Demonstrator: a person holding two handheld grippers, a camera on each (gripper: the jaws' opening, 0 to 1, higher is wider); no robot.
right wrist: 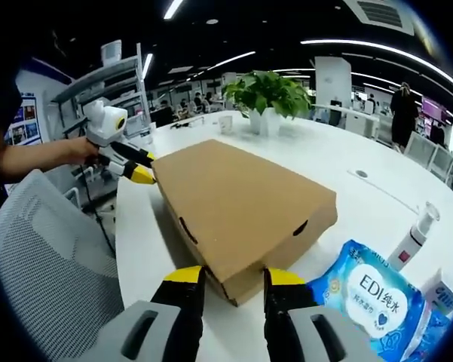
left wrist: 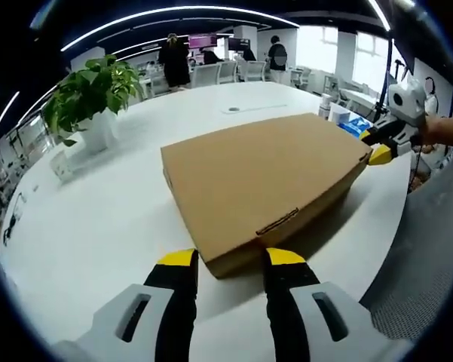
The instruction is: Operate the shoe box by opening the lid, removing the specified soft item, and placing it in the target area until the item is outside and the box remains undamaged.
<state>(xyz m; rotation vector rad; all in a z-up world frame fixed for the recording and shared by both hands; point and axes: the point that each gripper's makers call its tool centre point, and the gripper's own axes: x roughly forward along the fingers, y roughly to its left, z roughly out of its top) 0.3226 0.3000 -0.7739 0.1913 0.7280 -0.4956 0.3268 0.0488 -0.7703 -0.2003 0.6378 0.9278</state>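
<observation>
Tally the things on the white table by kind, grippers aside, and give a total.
Box: 1
Potted plant: 1
Wipes pack: 1
Spray bottle: 1
Total: 4, counting what can be told apart; small things at the far edges are too blurred to name.

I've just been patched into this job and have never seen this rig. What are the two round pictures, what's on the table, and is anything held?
There is no robot arm: a person holds a two-jaw gripper in each hand, and each carries a fisheye camera looking along its yellow-tipped jaws. In the left gripper view the left gripper sits at one corner of the flat brown cardboard shoe box, lid closed. In the right gripper view the right gripper sits at the opposite corner. Both are open, holding nothing. The round white table also holds a green potted plant, a blue tissue pack and a white pump bottle.
</observation>
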